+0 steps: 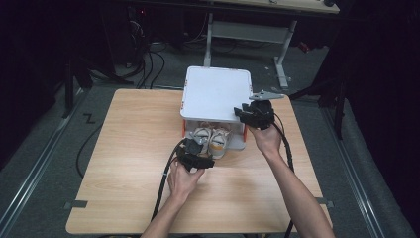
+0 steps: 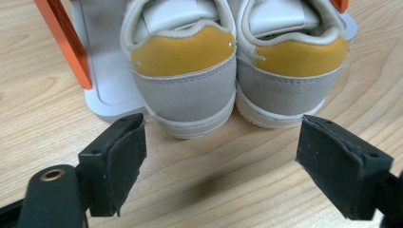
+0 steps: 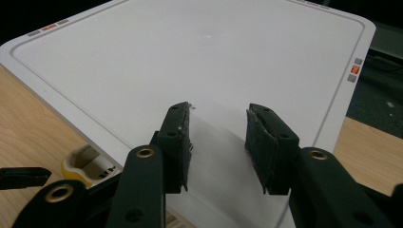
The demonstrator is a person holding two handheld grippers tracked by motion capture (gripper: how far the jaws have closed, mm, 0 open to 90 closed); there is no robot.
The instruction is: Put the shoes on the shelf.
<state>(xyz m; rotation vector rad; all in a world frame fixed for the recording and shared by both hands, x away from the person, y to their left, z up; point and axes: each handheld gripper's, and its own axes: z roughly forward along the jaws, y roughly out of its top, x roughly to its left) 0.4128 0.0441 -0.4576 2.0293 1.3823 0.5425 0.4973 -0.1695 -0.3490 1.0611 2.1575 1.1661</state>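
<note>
The left gripper (image 1: 197, 148) sits on the wooden table (image 1: 124, 163) just short of a pair of shoes (image 1: 210, 139) whose heels stick out of a white box (image 1: 215, 94), while the right gripper (image 1: 253, 113) rests at the box's near right corner. In the left gripper view, the jaws stand wide apart with nothing between them, just short of the grey and yellow heels (image 2: 185, 71). In the right gripper view, the half-open jaws hang over the box lid (image 3: 190, 57), holding nothing.
</note>
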